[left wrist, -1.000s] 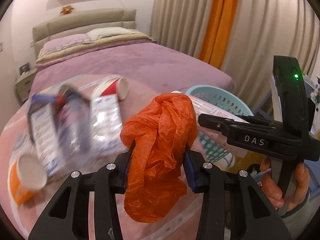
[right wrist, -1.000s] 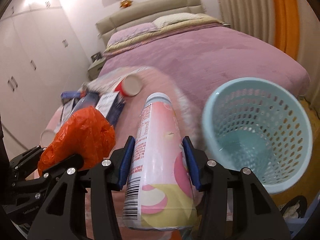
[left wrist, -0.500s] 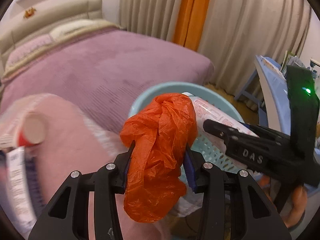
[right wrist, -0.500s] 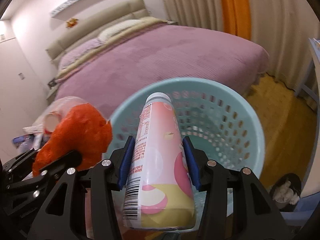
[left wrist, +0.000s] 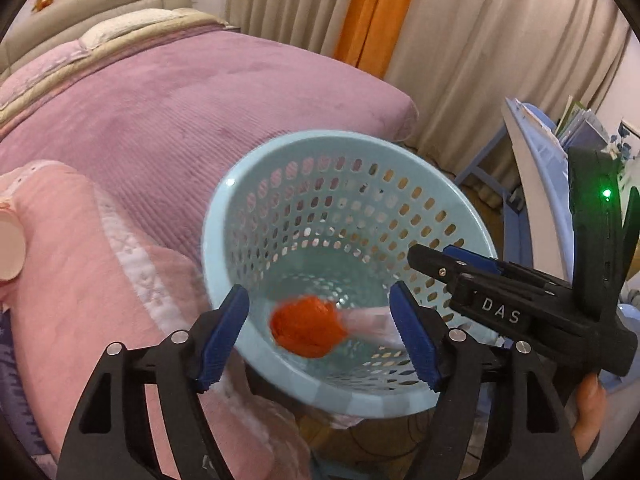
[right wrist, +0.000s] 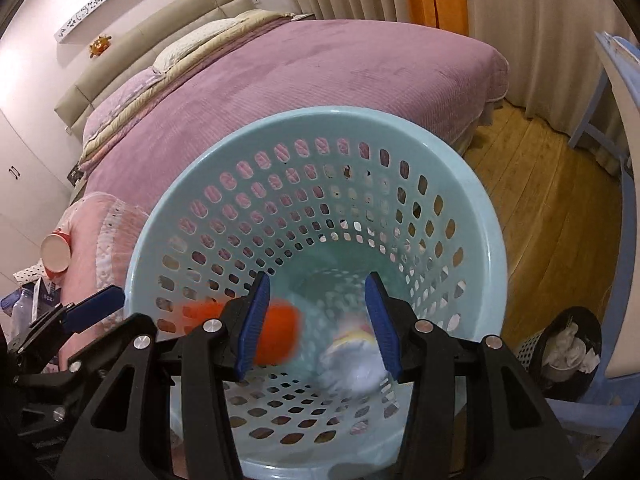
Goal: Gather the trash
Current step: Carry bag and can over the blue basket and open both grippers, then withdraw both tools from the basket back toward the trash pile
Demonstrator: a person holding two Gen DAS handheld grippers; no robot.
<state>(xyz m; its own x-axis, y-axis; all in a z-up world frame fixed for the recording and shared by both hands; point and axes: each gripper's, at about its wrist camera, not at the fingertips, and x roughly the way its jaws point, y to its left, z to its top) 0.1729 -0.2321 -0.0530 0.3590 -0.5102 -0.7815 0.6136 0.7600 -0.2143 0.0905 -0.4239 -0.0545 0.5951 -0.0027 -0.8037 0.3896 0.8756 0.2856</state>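
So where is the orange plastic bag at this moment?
The orange plastic bag is inside the light blue basket, low near its bottom, beside the pink bottle, below the open left tongs.

I am seeing a pale turquoise basket dotted with rows of holes, an orange bag and a pink, yellow and white bottle blurring inside. The near fingers are showing black with blue pads. The far bed is glowing mauve, ribbed; an orange curtain is hanging between beige ones.
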